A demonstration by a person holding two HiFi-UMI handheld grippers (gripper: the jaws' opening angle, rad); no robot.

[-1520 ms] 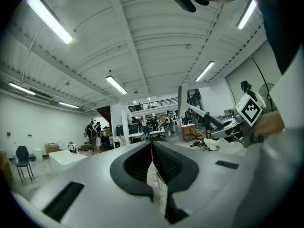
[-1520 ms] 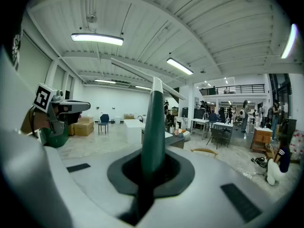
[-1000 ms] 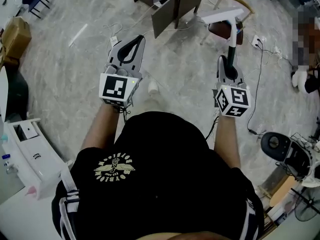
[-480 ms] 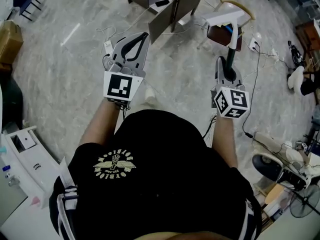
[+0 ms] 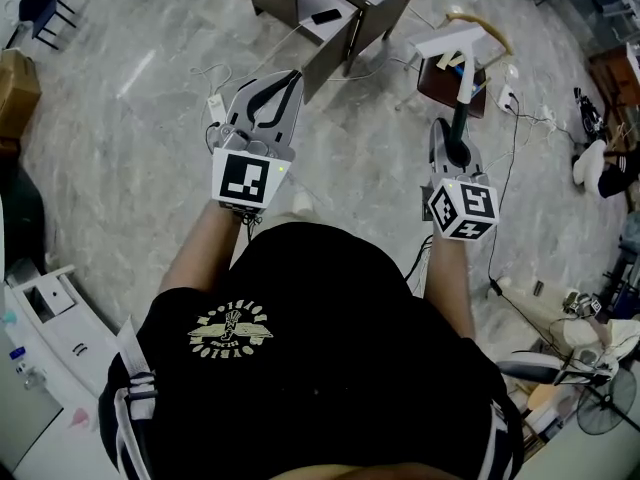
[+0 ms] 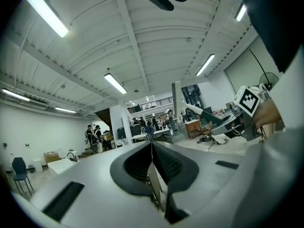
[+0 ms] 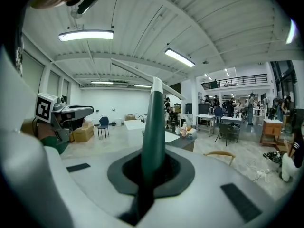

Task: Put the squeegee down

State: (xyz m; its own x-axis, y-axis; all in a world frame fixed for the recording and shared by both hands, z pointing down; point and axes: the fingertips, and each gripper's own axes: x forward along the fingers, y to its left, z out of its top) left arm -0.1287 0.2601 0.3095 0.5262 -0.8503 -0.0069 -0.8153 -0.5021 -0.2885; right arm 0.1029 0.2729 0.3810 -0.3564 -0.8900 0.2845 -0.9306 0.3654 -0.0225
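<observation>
The squeegee has a dark green handle (image 5: 462,103) and a white blade (image 5: 452,41) at its far end. My right gripper (image 5: 452,128) is shut on the handle and holds it out in front, over the floor. In the right gripper view the handle (image 7: 153,127) rises from between the jaws, with the blade (image 7: 142,75) slanting across the top. My left gripper (image 5: 288,78) is held level at the left, shut, with nothing in it. In the left gripper view its jaws (image 6: 152,145) meet in a thin line, and the squeegee (image 6: 202,112) shows at the right.
A grey metal table (image 5: 345,8) stands ahead, with a wooden chair (image 5: 470,63) just beyond the squeegee's blade. Cables and a power strip (image 5: 512,93) lie on the marble floor at the right. A white cabinet (image 5: 45,308) is at the lower left, a fan (image 5: 605,413) at the lower right.
The person has walked forward with both grippers held as before. The table and chair have drawn nearer, and the floor has slid back. The grip on the squeegee is unchanged.
</observation>
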